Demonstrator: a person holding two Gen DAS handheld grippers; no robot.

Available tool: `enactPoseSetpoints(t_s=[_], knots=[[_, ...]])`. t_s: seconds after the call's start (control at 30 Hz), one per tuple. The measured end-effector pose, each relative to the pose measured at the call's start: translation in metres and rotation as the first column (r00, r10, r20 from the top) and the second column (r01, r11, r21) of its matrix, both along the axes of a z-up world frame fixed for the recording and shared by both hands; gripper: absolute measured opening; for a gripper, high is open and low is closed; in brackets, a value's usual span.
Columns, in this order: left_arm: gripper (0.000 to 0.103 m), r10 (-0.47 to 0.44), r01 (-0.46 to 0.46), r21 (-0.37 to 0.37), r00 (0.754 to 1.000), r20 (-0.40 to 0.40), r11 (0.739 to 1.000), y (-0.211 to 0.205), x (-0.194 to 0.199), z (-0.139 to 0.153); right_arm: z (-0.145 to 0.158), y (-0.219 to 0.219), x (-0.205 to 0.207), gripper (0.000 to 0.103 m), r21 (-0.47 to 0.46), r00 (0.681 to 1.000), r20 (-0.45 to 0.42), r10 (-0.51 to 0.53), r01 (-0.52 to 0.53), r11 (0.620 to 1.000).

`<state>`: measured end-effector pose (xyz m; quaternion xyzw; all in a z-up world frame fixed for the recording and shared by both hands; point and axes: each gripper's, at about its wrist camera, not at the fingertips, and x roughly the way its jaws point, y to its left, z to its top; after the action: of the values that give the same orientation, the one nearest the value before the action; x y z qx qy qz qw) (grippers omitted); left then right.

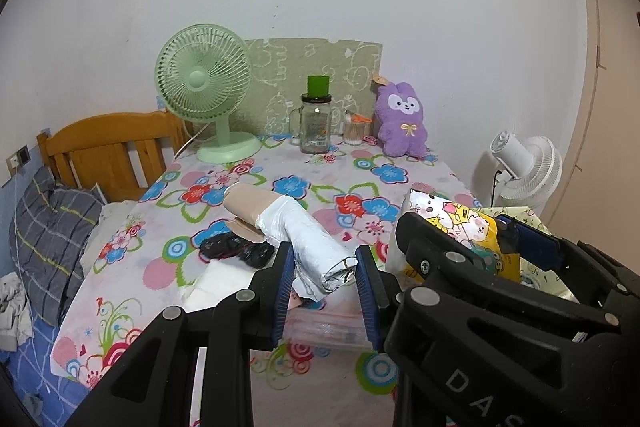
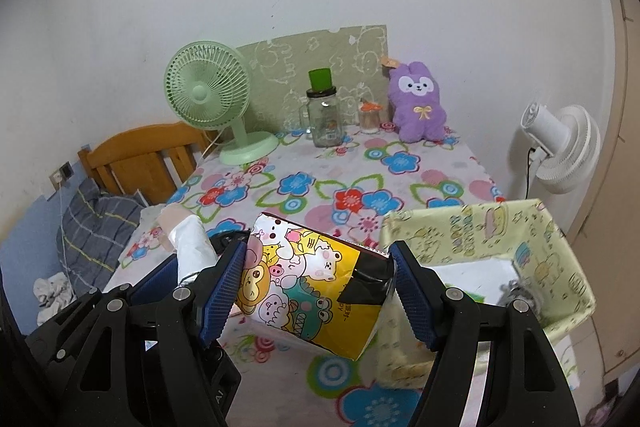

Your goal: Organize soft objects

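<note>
Left wrist view: left gripper (image 1: 325,269), fingers (image 1: 282,291) clenched on a white wrapped roll (image 1: 308,243) with a beige end, frame centre, raised over the floral tabletop (image 1: 352,183). Right wrist view: right gripper (image 2: 316,295), fingers (image 2: 222,297) grasping a cartoon-print tissue pack (image 2: 308,279), lower centre. Yellow fabric basket (image 2: 532,239), right, just beside. Black item (image 1: 236,251) beneath the roll. Far edge: green fan (image 1: 204,83), glass jar (image 1: 316,123), purple plush rabbit (image 1: 402,119).

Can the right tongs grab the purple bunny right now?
Probably not. The right tongs already grip the cartoon pack, and the bunny sits far off by the wall.
</note>
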<state>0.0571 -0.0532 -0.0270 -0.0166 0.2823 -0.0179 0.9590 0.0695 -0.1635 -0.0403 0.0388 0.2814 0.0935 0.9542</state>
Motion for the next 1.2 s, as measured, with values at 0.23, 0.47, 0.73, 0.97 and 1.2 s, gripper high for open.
enactPoseSetpoints(t_s=[0.23, 0.47, 0.73, 0.97, 1.2], knots=[[0.030, -0.020, 0.020, 0.006, 1.000, 0.013, 1.000, -0.020, 0.008, 0.003, 0.004, -0.020, 0.007, 0.075, 0.002, 1.000, 0.014, -0.017, 0.017, 1.000], [0.031, -0.050, 0.050, 0.012, 0.998, 0.023, 0.999, -0.042, 0.016, 0.005, 0.006, -0.042, 0.014, 0.075, 0.003, 0.999, 0.024, -0.043, 0.043, 0.999], [0.030, -0.097, 0.097, 0.017, 0.995, 0.023, 0.995, -0.069, 0.027, 0.002, 0.004, -0.070, 0.019, 0.075, 0.000, 0.996, 0.028, -0.087, 0.087, 0.996], [0.031, -0.140, 0.139, 0.024, 0.990, 0.017, 0.990, -0.092, 0.037, -0.003, -0.002, -0.093, 0.026, 0.075, -0.003, 0.992, 0.023, -0.125, 0.125, 0.992], [0.031, -0.186, 0.186, 0.037, 0.983, -0.004, 0.982, -0.113, 0.047, -0.011, -0.011, -0.115, 0.032, 0.075, 0.003, 0.986, 0.005, -0.168, 0.168, 0.986]])
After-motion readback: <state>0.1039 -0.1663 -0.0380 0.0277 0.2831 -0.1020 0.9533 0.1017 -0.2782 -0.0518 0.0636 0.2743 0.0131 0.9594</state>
